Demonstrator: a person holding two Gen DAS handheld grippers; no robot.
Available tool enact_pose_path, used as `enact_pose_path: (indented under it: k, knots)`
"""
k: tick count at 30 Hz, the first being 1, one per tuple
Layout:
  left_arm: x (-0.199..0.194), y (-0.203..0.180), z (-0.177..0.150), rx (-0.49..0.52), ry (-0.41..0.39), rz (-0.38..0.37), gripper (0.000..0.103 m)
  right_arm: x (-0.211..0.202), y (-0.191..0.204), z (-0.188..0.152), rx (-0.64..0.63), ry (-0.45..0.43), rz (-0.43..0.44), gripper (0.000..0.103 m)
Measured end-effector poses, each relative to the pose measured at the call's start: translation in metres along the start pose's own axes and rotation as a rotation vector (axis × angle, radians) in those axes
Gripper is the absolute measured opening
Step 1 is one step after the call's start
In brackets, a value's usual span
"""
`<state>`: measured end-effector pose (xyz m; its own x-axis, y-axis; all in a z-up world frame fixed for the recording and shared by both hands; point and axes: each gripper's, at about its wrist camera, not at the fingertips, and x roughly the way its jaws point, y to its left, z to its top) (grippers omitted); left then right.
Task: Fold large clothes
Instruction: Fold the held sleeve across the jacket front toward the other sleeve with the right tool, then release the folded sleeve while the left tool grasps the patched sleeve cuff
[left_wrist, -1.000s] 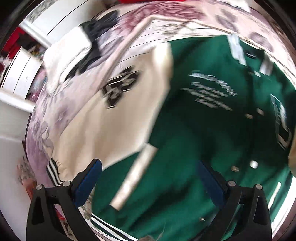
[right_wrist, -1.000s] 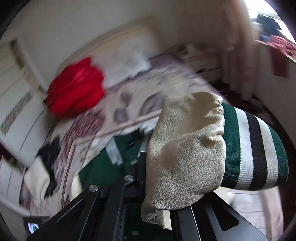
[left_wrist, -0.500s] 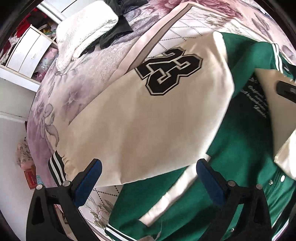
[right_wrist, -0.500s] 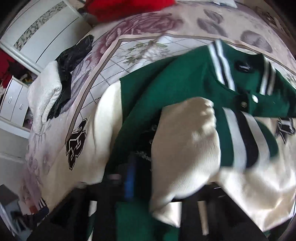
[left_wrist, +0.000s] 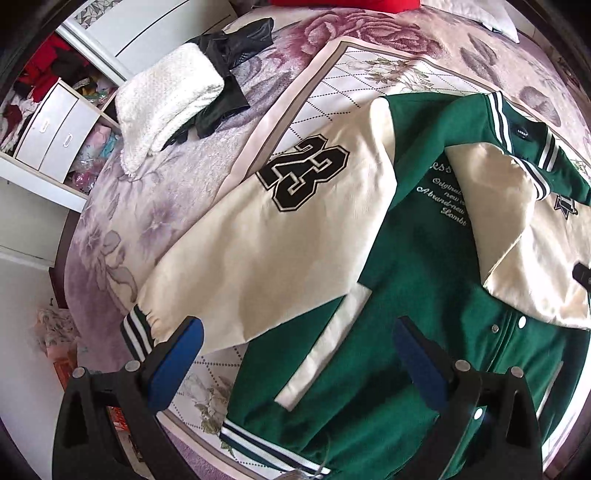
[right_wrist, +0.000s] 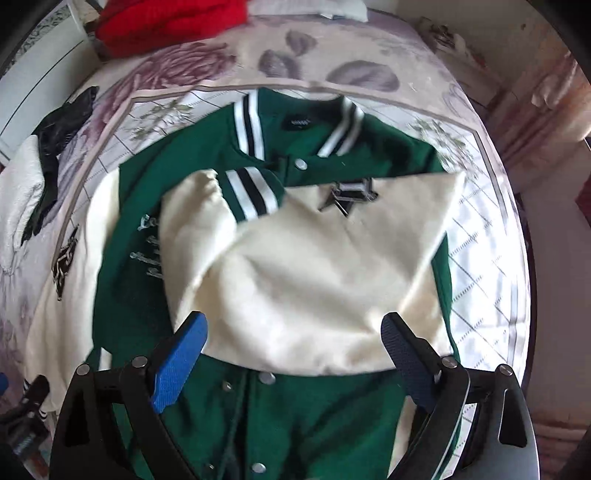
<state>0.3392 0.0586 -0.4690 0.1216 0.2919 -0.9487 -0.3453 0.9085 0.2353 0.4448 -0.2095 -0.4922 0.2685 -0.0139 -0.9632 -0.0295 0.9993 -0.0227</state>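
Note:
A green varsity jacket (left_wrist: 424, 295) with cream sleeves lies face up on the bed. Its one sleeve (left_wrist: 288, 229), marked 23, stretches out to the left. The other sleeve (right_wrist: 314, 266) lies folded across the chest, its striped cuff (right_wrist: 251, 195) near the collar. My right gripper (right_wrist: 293, 343) hovers above that folded sleeve; its jaws are wide apart and closing, and the blue pads (right_wrist: 181, 358) press on nothing. My left gripper (left_wrist: 295, 354) stands open over the jacket's lower left side, near the 23 sleeve's cuff (left_wrist: 138, 328), holding nothing.
A white fluffy garment (left_wrist: 166, 99) and a black one (left_wrist: 229, 55) lie on the floral bedspread (left_wrist: 147, 206) to the far left. A red bundle (right_wrist: 166, 22) sits at the head of the bed. White drawers (left_wrist: 51, 133) stand beside the bed.
My right gripper was shut on the sleeve's cuff end; it has swung down, laid the sleeve across the chest and let go. The left gripper pulled back, still open.

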Motion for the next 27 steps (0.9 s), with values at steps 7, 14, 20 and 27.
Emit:
enact_pose_path:
  k: [7,14,20,27]
  knots:
    - [0.016,0.000,-0.004,-0.013,0.011,0.054,0.103,0.030,-0.021,-0.013,0.033,0.074,0.025,0.033]
    - [0.044,0.018,0.015,-0.089,0.027,0.096,0.103,0.053,-0.018,0.003,0.262,0.084,0.355,0.062]
    - [0.073,0.040,0.027,-0.130,0.061,0.128,0.103,0.092,0.052,0.051,0.297,0.082,0.558,0.062]
    - [0.081,0.044,0.030,-0.103,0.083,0.107,0.103,0.062,0.156,0.037,-0.216,0.106,0.596,0.063]
